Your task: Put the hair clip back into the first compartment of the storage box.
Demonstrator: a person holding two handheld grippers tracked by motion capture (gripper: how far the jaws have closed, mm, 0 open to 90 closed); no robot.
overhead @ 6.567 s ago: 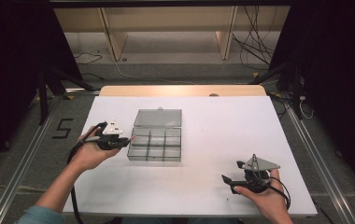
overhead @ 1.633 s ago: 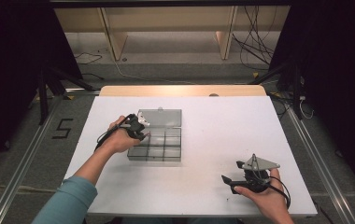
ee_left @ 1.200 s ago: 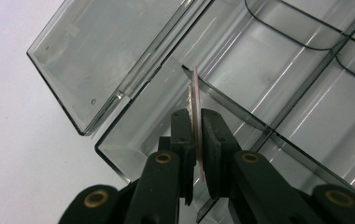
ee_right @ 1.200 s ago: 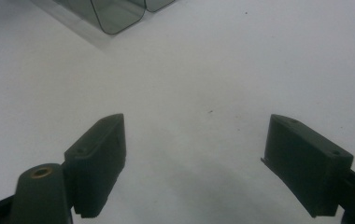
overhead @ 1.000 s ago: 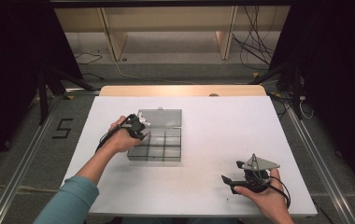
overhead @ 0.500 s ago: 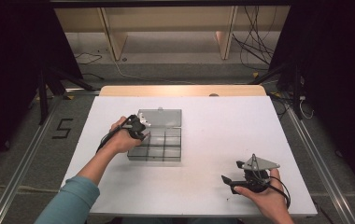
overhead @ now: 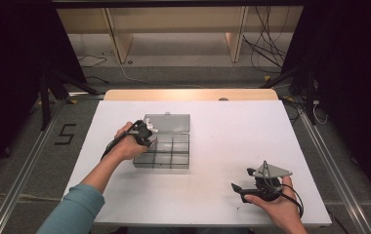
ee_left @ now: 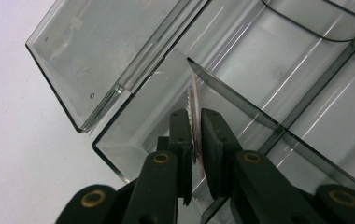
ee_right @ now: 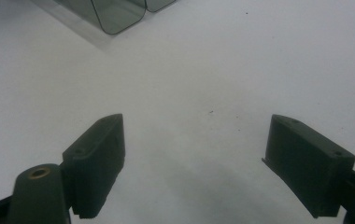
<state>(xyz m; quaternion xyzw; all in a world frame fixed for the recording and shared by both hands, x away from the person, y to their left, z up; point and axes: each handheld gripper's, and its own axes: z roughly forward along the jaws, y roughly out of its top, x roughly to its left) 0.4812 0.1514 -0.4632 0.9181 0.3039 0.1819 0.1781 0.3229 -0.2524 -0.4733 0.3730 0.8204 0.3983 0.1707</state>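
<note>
High view looks down from above the table (overhead: 222, 122) — both gripper views sit close, sharing its white top.

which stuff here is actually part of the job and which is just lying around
In use:
- clear compartment box, lid open
- thin toothed disc, pinched edge-on over the box
- left gripper, holding the disc

Just there:
- right gripper, open over bare table
- cables behind the table

The box (overhead: 166, 146) lies left of centre on the tabletop (overhead: 232, 131), lid (overhead: 168, 123) behind; the right tool (overhead: 244, 183) sits near the front right.
</note>
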